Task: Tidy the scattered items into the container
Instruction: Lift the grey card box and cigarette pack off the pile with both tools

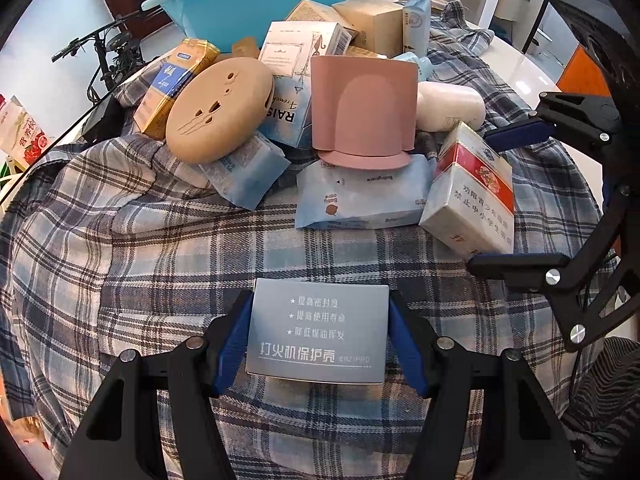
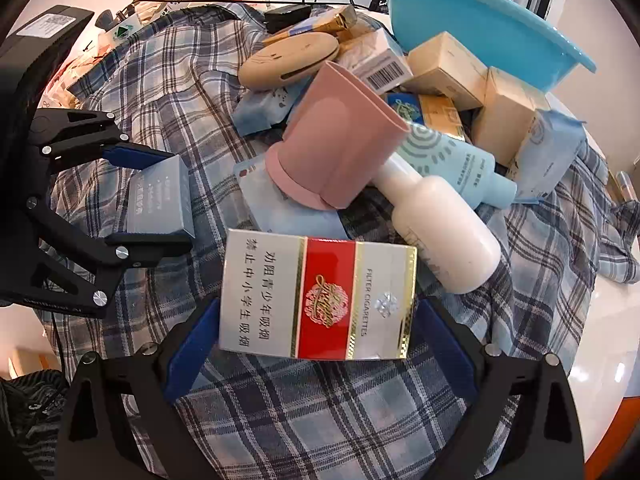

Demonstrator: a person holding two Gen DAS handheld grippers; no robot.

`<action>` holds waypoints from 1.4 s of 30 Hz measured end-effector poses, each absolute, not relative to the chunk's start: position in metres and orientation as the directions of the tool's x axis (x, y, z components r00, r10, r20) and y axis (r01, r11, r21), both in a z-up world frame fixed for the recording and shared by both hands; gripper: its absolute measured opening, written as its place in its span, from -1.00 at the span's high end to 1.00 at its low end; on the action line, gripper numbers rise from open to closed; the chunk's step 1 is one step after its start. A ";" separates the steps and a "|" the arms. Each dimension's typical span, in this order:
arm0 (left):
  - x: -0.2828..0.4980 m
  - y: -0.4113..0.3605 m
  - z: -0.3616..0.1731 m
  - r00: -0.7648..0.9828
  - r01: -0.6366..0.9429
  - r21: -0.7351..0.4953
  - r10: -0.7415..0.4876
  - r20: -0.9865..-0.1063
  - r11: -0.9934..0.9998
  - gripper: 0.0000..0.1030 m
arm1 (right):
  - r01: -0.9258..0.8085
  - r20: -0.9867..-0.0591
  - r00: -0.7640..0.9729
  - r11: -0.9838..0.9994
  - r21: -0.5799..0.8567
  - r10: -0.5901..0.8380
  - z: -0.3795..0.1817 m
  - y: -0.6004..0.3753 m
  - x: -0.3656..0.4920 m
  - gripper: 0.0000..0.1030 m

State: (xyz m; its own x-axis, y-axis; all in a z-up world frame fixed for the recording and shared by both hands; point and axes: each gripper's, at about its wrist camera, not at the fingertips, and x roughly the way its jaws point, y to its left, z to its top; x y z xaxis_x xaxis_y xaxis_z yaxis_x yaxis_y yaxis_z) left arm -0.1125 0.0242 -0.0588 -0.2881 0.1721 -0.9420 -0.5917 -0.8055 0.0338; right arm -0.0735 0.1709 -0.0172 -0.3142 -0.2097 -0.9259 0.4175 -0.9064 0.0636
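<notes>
While the left claw [image 1: 320,332] clenches a grey printed box [image 1: 318,330], the right claw [image 2: 316,340] gapes around a red-striped cigarette pack [image 2: 320,300].

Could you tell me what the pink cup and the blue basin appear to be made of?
The pink cup looks like matte moulded plastic or silicone: even colour, soft rounded edges, no glare. The blue basin seems glossy hard plastic: thin rolled rim with bright highlights.

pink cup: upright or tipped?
Tipped. The pink cup lies on its side across the pile, its base toward the cigarette pack and its open mouth toward the blue basin.
</notes>
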 end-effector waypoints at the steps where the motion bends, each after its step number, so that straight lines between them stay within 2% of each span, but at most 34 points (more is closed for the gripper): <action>1: -0.113 0.024 -0.059 -0.289 -0.591 0.034 0.172 -0.942 -0.806 -0.30 | 0.416 -0.926 -0.310 -0.907 0.070 -0.214 -0.018 0.172 -0.073 -0.87; 8: -0.112 0.027 -0.055 -0.294 -0.596 0.035 0.176 -0.940 -0.803 -0.30 | 0.415 -0.921 -0.274 -0.898 0.146 -0.277 -0.019 0.181 -0.071 -0.87; 10: -0.111 0.028 -0.054 -0.296 -0.598 0.039 0.176 -0.939 -0.801 -0.30 | 0.421 -0.911 -0.305 -0.897 0.133 -0.278 -0.015 0.183 -0.068 -0.71; 23: -0.111 0.041 -0.035 -0.331 -0.617 0.064 0.184 -0.926 -0.784 -0.30 | 0.447 -0.870 -0.403 -0.891 0.085 -0.285 0.027 0.202 -0.062 -0.71; 42: -0.114 0.064 -0.027 -0.340 -0.643 0.099 0.167 -0.925 -0.759 -0.30 | 0.449 -0.871 -0.401 -0.890 0.082 -0.283 0.031 0.213 -0.065 -0.71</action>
State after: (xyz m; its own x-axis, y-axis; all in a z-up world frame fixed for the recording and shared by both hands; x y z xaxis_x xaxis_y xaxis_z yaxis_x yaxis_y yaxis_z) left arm -0.1137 0.0637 -0.0266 -0.3403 0.1675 -0.9253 -0.6431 -0.7594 0.0990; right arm -0.0650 0.2128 0.0305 -0.4012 -0.2834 -0.8711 0.4494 -0.8895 0.0824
